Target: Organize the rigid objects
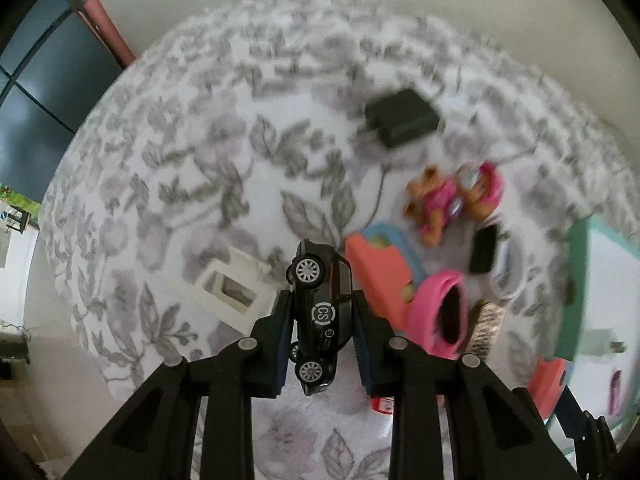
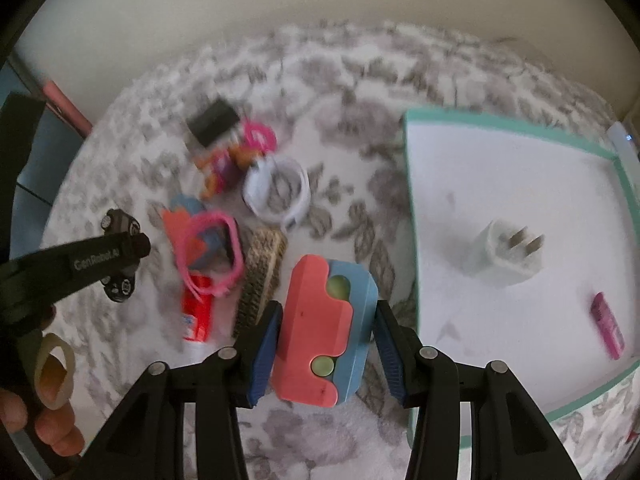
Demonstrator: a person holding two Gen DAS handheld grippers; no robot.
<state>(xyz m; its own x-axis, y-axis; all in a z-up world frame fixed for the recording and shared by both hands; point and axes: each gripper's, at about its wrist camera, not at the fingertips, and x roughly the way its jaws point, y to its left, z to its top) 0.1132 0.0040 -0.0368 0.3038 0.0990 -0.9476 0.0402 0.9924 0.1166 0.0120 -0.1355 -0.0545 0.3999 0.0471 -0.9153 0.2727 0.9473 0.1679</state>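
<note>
Left claw (image 1: 322, 322) clamps black toy car (image 1: 320, 312) at doors: light, stiff, glossy, slippery. Right claw (image 2: 326, 354) part-open around coral-blue block toy (image 2: 320, 332); contact unclear. Grip flat sides.

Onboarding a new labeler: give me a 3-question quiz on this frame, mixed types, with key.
1. True or false: the left gripper is shut on the black toy car.
2. What does the right gripper hold? A) brush B) coral and blue block C) white charger
3. Fill in: the white charger and pink tube lie in the ___-rimmed tray.

Key: 1 true; 2 B, the coral and blue block; 3 teal.
</note>
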